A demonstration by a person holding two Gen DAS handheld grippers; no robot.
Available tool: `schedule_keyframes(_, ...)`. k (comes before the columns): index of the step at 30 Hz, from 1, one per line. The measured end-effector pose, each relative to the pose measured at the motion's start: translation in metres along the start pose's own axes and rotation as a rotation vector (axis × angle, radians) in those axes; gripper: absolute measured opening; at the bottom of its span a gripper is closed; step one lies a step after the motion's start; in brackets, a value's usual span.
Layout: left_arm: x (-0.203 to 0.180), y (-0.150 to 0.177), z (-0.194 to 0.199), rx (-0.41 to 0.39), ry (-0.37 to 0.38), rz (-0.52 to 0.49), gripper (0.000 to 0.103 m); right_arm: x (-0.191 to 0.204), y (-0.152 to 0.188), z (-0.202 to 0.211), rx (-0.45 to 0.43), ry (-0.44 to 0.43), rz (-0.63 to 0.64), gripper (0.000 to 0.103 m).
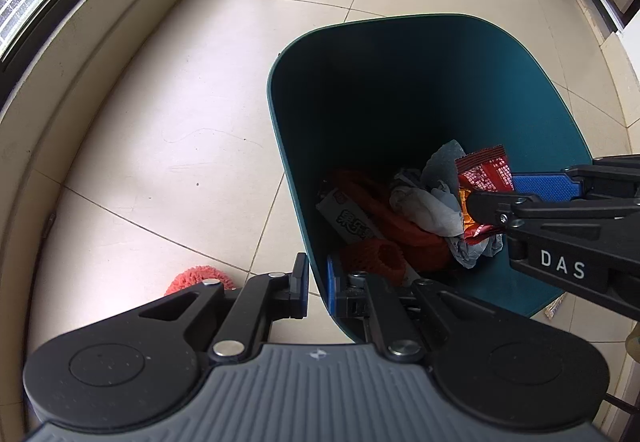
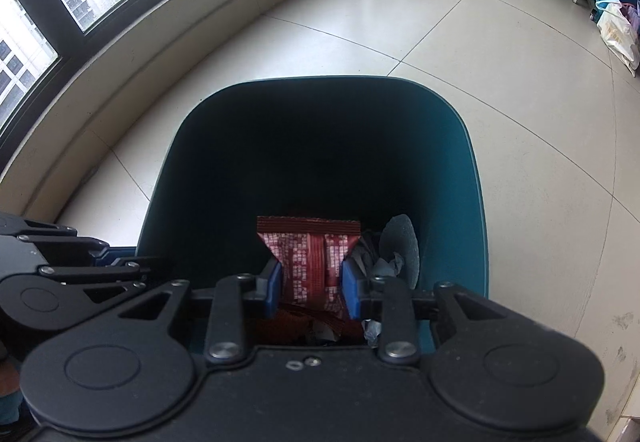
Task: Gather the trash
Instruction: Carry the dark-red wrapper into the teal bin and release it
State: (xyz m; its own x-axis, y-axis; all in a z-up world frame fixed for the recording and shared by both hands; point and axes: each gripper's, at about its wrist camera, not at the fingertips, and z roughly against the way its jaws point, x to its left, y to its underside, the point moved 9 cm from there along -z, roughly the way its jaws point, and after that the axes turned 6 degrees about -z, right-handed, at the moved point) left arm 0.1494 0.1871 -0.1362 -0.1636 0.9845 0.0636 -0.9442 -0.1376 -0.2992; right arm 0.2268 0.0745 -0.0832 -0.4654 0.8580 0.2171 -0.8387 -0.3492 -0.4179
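Wrapper (image 2: 310, 256) pinched in right hand-held gripper (image 2: 312, 282) above bin (image 2: 460, 161); left clamps rim.

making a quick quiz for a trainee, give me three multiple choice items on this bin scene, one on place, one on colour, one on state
1. Where is the red wrapper?
A. on the floor tiles
B. between the right gripper's jaws, over the bin's opening
C. on the window ledge

2. What colour is the bin?
A. dark teal
B. white
C. yellow

3. How does the left gripper stand?
A. open, away from the bin
B. shut on a tissue
C. shut on the bin's near wall

Key: 1 B, the right wrist view shows the blue pads pressing on the wrapper's sides above the trash inside. 2 A, both views show teal walls. 3 C, the left wrist view shows one jaw outside and one inside the rim.
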Motion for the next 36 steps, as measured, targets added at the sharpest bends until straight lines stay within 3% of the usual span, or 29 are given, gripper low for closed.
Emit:
schedule_keyframes(9,0.000,0.000,0.000,0.000,0.001,0.000,0.008,-0.006,0.006,-0.028,0.040,0.035,-0.034,0.036)
schedule_keyframes(13,0.001,0.000,0.001,0.000,0.000,0.000,0.008,-0.004,0.007,-0.025,0.039,0.008,-0.039,0.050)
schedule_keyframes(25,0.002,0.001,0.001,-0.001,0.000,-0.002,0.008,0.000,0.011,0.041,-0.017,-0.088,-0.013,0.057)
schedule_keyframes(36,0.001,0.001,0.001,0.000,-0.004,-0.003,0.008,-0.045,0.025,0.088,-0.080,-0.062,-0.042,0.062)
